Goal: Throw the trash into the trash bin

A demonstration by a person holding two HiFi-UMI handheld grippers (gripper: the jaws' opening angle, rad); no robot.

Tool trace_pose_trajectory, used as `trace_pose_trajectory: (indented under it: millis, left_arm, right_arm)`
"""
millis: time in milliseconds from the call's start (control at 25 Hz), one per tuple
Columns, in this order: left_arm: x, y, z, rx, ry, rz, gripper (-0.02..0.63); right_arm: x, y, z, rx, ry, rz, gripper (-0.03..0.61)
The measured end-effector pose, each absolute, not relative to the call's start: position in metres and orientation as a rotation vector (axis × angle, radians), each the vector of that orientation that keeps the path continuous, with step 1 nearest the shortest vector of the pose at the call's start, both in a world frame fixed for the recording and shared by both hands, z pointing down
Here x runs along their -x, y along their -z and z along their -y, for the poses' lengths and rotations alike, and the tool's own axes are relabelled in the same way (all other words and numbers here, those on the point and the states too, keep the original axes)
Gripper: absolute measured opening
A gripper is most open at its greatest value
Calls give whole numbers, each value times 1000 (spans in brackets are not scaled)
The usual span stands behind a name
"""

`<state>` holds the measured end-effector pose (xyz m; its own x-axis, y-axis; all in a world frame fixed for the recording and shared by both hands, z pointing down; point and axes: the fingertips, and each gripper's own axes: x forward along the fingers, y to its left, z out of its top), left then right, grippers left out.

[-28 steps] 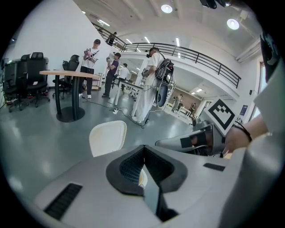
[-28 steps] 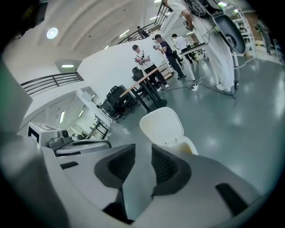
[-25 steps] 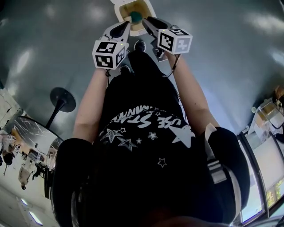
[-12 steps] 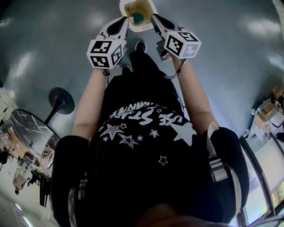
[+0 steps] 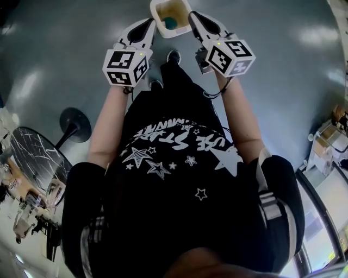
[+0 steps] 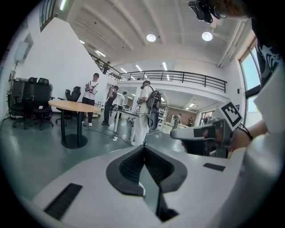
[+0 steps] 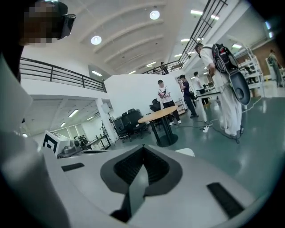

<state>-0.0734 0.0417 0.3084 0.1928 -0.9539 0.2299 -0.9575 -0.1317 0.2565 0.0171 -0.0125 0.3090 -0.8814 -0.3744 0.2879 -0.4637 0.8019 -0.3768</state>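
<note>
Grey floor (image 5: 272, 70) carries the white trash bin (image 5: 161, 6), and the teal trash (image 5: 171, 23) lies inside it. Since a second ago both tools have lifted off its rim. The left gripper (image 5: 150, 23) is clenched on nothing, and the right gripper (image 5: 192, 14) has just closed, also empty. The drop looks done.

The trash bin (image 5: 156, 15) is a small white container with squared sides and rounded corners, seen from above at the top edge of the head view, where the picture cuts off its far side. It stands upright on the glossy grey floor (image 5: 65, 54) with its mouth open, and its inside looks yellowish tan. A small teal piece of trash (image 5: 170, 23) lies inside it, close to the near wall; its shape is too small to make out.
</note>
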Motion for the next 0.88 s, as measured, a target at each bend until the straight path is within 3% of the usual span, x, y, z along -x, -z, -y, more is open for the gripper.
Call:
trace_pose_trajectory:
  millis: [880]
  left_arm:
    - [94, -250, -100, -2222, 60, 1933, 10]
  right_arm:
    - [8, -263, -53, -668, -394, 2886, 6]
